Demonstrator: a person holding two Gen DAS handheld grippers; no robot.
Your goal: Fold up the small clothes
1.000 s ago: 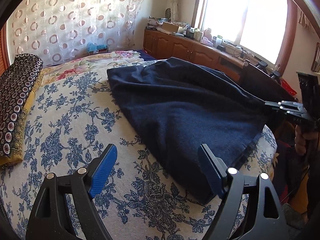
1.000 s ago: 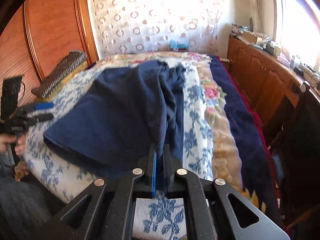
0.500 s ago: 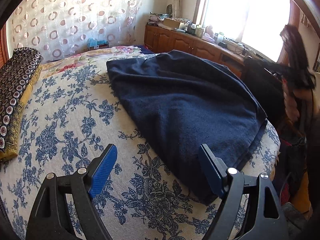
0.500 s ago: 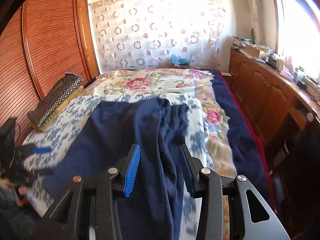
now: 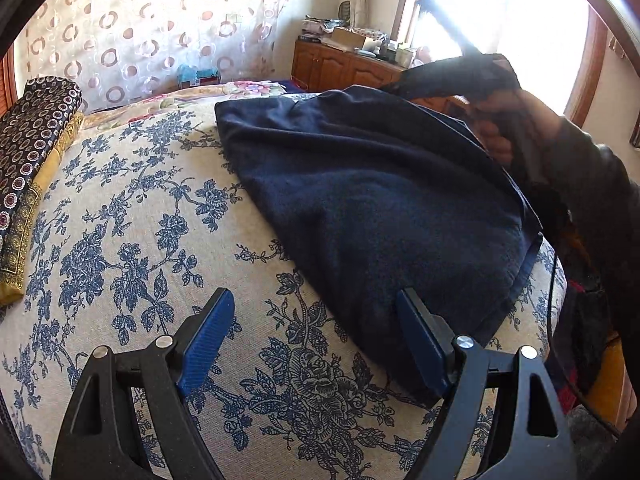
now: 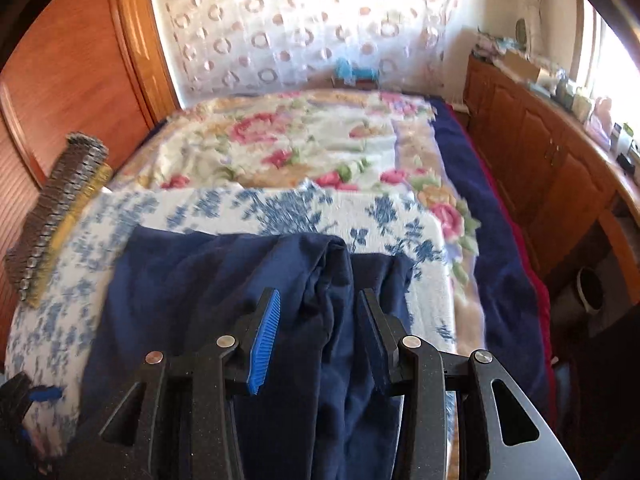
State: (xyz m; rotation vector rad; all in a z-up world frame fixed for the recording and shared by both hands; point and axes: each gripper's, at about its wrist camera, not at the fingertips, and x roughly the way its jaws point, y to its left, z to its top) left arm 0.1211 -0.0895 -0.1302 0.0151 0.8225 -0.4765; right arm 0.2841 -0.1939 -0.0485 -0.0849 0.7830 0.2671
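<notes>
Ribbed blue pads line the black fingers of the left gripper [image 5: 316, 340], which hangs with its jaws spread wide and nothing between them, low over a bedspread [image 5: 120, 240] of coarse cream weave printed with blue roses and leafy sprigs. Its right-hand finger stands at the near rounded edge of the navy garment [image 5: 380, 200], a soft, fuzzy knit lying flat on that spread, with a smoother hem band along its far right edge.

The right gripper [image 6: 316, 328] is likewise released, its jaws apart above a thick lengthwise ridge of bunched cloth on the same navy garment [image 6: 192, 280]; whether the fingers touch the fabric cannot be told.

Beyond the garment lies a plush blanket [image 6: 300, 148] patterned with pink flowers. At the bed's left edge rests a folded dark cushion [image 5: 32, 128] dotted with small rings, over a mustard-yellow layer. Farther back hangs a sheer curtain [image 6: 304, 24] with circle motifs, beside glossy wooden cabinets [image 6: 540, 148].
</notes>
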